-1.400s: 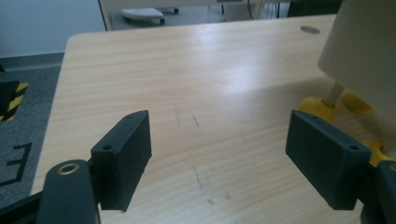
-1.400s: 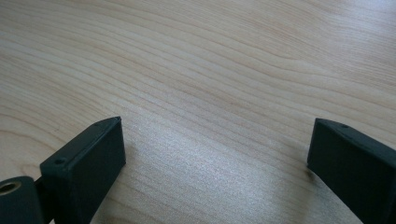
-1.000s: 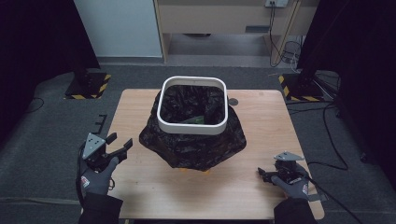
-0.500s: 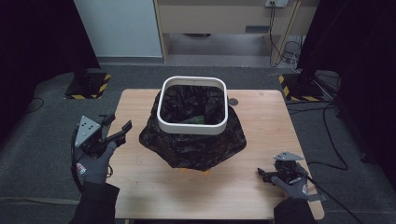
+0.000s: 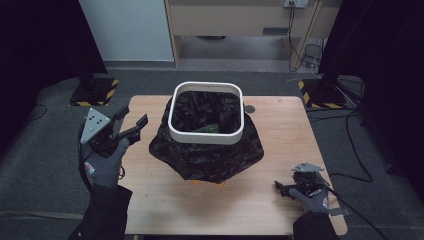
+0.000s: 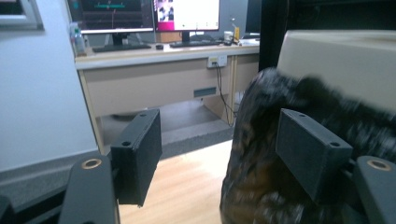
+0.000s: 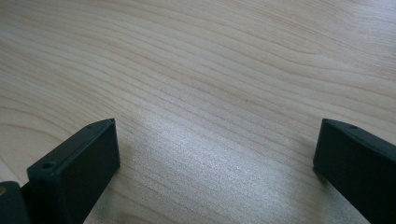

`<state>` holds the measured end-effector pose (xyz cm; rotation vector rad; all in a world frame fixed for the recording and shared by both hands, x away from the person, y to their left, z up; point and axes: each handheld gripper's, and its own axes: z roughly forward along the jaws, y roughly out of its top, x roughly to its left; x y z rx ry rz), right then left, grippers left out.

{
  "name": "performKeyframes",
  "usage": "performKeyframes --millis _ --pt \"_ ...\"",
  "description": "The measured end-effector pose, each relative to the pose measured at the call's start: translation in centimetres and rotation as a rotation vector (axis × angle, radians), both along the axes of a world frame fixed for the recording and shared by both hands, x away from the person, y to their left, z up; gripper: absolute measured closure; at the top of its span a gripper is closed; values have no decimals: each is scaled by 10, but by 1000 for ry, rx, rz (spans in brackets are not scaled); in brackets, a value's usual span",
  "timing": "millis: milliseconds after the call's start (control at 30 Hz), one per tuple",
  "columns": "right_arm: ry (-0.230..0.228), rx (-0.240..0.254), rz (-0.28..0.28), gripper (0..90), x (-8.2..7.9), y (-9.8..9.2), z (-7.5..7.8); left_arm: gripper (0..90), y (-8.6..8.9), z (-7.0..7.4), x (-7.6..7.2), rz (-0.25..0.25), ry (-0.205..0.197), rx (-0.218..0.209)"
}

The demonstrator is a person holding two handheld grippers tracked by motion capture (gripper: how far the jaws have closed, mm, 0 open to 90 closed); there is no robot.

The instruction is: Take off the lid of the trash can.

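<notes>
A white square-rimmed bin (image 5: 206,135) stands in the middle of the wooden table (image 5: 280,145), lined with a black plastic bag (image 5: 210,157) that spills out around its base. Something green (image 5: 211,129) lies inside. My left gripper (image 5: 133,118) is held open above the table's left edge, pointing at the bag, a short way from it. In the left gripper view the gripper (image 6: 219,144) has the bag (image 6: 261,158) in front of its right jaw, below the bin rim (image 6: 341,56). My right gripper (image 5: 281,187) rests low at the front right, open; its jaws (image 7: 215,154) frame bare wood.
A small dark round mark (image 5: 249,108) sits on the table right of the bin. Two stand bases with yellow-black stripes (image 5: 92,92) (image 5: 320,92) and cables (image 5: 350,145) are on the floor. A desk (image 6: 159,70) with monitors lies beyond.
My left gripper has risen and swung forward and to the right, closer to the bag, staying open. The right gripper has not moved.
</notes>
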<state>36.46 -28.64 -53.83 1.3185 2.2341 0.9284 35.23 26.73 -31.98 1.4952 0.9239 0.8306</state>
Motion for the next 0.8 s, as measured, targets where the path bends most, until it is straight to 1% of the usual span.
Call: performKeyframes --millis 33,67,100,200,267,333,400,433,467,633,733,767,800 --pt "0 0 0 7 0 0 0 309 -2 4 0 -3 -5 6" --pt "0 2 -1 7 0 0 0 308 -5 11 1 -12 -16 9" --pt "0 2 -1 7 0 0 0 306 -5 11 1 -12 -16 9" --pt "3 1 -1 7 0 0 0 301 -10 20 3 -22 -35 13" --pt "2 1 -2 7 0 1 0 300 -14 24 3 -28 -32 7" --pt "3 1 -2 7 0 1 0 298 -16 29 5 -32 -42 7" --pt "3 1 -2 7 0 1 0 292 -18 33 6 -33 -45 -2" --pt "3 0 -4 5 0 1 0 287 -19 38 8 -30 -54 -8" --pt "3 0 -4 5 0 1 0 283 -19 38 8 -30 -54 -8" --pt "4 1 -7 5 -1 1 0 281 -24 48 12 -28 -63 -15" --pt "2 -1 -7 6 0 1 0 279 -27 53 14 -29 -68 -29" --pt "2 -2 -7 6 0 1 0 278 -28 57 16 -31 -73 -27" --pt "2 -2 -7 6 0 1 0 279 -28 57 16 -31 -73 -27"
